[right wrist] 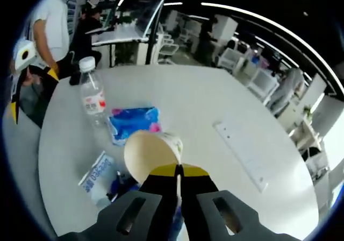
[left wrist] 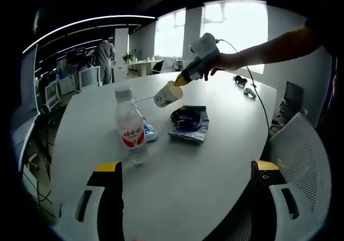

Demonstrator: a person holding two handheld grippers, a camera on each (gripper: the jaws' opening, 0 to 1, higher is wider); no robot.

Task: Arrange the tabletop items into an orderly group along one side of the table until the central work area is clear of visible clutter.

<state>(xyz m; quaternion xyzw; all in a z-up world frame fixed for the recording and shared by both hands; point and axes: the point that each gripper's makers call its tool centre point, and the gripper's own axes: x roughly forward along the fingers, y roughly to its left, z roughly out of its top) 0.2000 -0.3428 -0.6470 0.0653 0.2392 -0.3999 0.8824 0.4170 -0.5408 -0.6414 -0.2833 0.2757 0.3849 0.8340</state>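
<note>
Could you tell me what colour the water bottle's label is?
Red and white on the water bottle, clearest in the left gripper view.

Spotted a white mesh chair beside the worktop, bright windows behind, and desks with monitors way off in the back.

A large, rounded white counter carries the things. A clear plastic water bottle with a white cap and red label stands upright left of centre in the left gripper view. A blue packet lies just beside it. To the right lies a flat silvery pouch with a coiled dark blue cable on top.
</note>
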